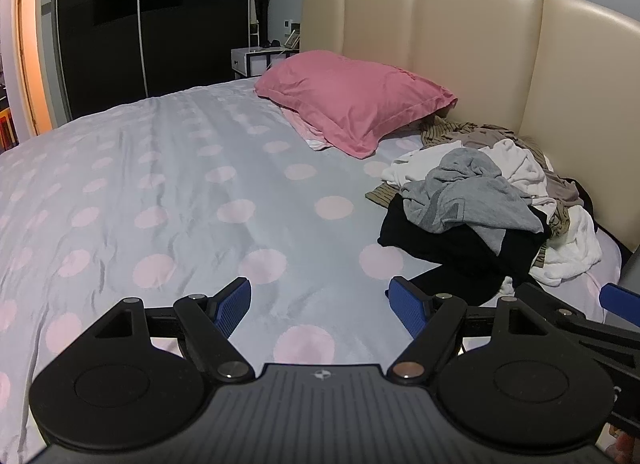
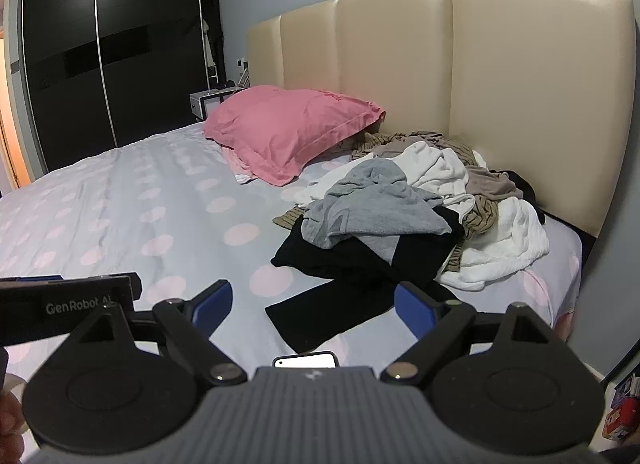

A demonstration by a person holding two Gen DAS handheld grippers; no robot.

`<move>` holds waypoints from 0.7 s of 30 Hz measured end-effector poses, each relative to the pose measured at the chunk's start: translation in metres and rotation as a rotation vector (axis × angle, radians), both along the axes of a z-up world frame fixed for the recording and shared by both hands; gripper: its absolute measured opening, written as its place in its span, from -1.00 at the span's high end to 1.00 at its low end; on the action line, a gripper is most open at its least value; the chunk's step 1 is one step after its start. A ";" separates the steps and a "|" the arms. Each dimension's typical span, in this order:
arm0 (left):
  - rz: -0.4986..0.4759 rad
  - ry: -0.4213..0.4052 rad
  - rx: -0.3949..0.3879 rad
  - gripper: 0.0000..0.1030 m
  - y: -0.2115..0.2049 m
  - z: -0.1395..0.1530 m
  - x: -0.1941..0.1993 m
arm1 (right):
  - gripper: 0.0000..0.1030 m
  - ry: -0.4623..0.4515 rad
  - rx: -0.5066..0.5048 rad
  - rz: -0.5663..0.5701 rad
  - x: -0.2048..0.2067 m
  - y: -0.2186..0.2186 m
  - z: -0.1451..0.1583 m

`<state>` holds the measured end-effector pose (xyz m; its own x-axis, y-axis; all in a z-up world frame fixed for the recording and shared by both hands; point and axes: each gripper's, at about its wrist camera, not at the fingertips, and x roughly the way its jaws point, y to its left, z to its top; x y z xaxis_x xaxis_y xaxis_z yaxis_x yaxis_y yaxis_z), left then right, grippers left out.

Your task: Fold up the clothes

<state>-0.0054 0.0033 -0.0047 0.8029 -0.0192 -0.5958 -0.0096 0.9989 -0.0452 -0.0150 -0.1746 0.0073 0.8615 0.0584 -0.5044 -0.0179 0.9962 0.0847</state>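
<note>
Here, line by line, is how things lie.

Left gripper (image 1: 320, 306): I hold it over the bedspread (image 1: 180, 192), tilted down, its blue pads spread wide with only spotted cloth showing between them.
Right gripper (image 2: 314, 306): I hold it just beside the left one, jaws equally wide apart, gripping nothing.
Pile of clothes (image 2: 420, 200): it lies ahead of both my tools, heaped near the headboard (image 2: 520, 84) on the right side of the bed; neither gripper touches it.
Grey garment (image 2: 372, 204): crumpled on top of the heap, on its near side.
Black garment (image 2: 360, 264): under the grey one, the nearest piece to me; one end (image 2: 320, 316) stretches toward my right gripper and shows between its open pads in the right wrist view, though I cannot tell how far above it I am.
From my left gripper: the same black piece (image 1: 460, 248) sits ahead and to the right, just past the right-hand pad.
White pieces (image 2: 500, 244): on the far right of the heap, with striped brownish cloth between them.
Pink pillow (image 1: 352, 96): left of the pile, against the headboard.
</note>
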 end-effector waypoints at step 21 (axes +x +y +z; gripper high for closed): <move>0.014 0.045 0.011 -0.46 -0.001 -0.002 0.006 | -0.76 -0.002 -0.020 -0.005 -0.002 0.001 -0.002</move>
<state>0.0010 0.0019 -0.0067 0.7756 -0.0015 -0.6313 -0.0251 0.9991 -0.0332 -0.0165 -0.1731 0.0057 0.8628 0.0441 -0.5037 -0.0134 0.9978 0.0643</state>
